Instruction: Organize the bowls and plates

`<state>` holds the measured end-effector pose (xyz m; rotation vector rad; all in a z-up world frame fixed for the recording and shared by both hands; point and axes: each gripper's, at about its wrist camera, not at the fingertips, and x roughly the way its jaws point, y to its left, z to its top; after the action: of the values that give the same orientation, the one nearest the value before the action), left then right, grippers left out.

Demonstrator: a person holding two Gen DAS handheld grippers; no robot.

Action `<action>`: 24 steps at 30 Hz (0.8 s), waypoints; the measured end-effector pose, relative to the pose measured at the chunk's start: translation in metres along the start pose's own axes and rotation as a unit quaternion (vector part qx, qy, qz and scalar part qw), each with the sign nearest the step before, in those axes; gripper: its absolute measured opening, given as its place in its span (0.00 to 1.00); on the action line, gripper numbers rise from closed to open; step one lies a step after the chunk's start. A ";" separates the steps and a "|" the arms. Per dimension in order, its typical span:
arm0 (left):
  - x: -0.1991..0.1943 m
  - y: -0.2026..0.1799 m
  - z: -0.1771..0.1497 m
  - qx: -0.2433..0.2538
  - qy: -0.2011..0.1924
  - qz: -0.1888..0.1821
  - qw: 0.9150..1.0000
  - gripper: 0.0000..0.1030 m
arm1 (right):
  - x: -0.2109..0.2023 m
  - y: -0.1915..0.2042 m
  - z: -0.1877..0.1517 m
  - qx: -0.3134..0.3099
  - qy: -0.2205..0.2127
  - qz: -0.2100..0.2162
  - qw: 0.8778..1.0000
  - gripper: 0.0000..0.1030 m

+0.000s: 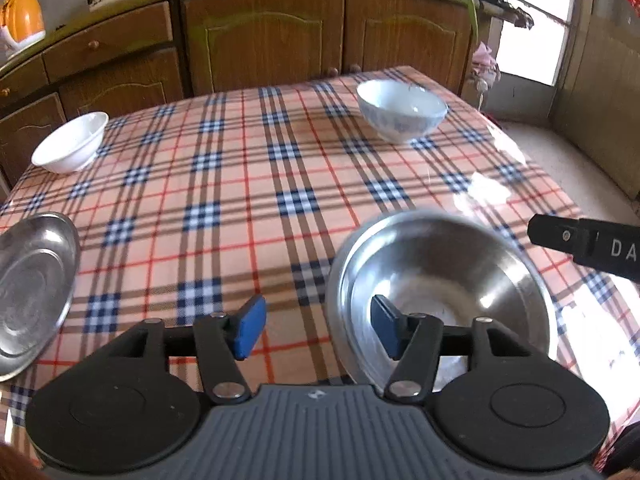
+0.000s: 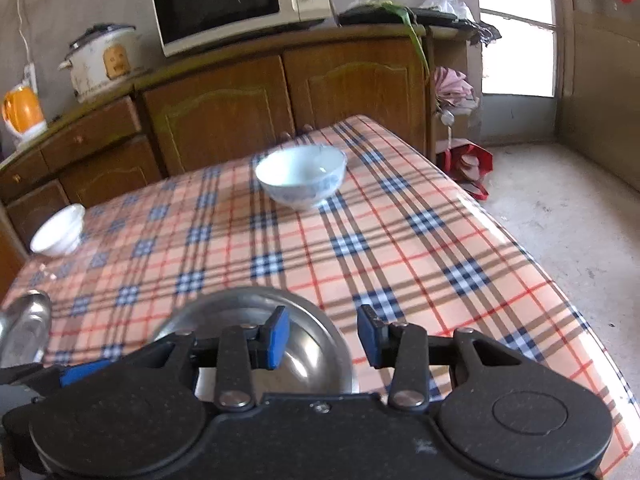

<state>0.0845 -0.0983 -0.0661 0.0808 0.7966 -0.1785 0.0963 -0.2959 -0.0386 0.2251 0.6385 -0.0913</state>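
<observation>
Plaid-clothed surface (image 1: 248, 184), steel bowl (image 1: 440, 280) at its near edge straddled by both claws, steel plate (image 1: 32, 284) at near left, blue-patterned bowl (image 1: 400, 110) far right, white bowl (image 1: 70, 142) far left, left claw (image 1: 318, 330) open over the steel bowl's left rim, right claw (image 2: 323, 336) open over its right rim, neither pressing it.

We hold both tongs angled downward: our left tongs (image 1: 318, 328) stand parted, blue pads apart, and our right tongs (image 2: 323, 336) likewise, gripping nothing.
</observation>
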 end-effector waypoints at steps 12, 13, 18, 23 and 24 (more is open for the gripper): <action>-0.021 0.019 0.016 -0.016 -0.015 0.030 0.999 0.65 | -0.010 0.039 0.013 -0.045 -0.004 0.047 0.998 0.46; -0.022 0.021 0.017 -0.020 -0.015 0.031 0.999 0.66 | -0.011 0.042 0.015 -0.049 -0.004 0.048 0.998 0.46; -0.028 0.028 0.023 -0.025 -0.018 0.033 0.999 0.66 | -0.014 0.048 0.021 -0.052 -0.004 0.057 0.997 0.48; -0.033 0.036 0.029 -0.033 -0.022 0.034 0.999 0.67 | -0.014 0.055 0.026 -0.058 -0.004 0.063 0.996 0.49; -0.034 0.037 0.030 -0.035 -0.023 0.035 0.999 0.67 | -0.014 0.057 0.028 -0.058 -0.004 0.065 0.996 0.49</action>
<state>0.0894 -0.0614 -0.0203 0.0382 0.7530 -0.0867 0.1095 -0.2469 0.0018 0.1536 0.6179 0.0704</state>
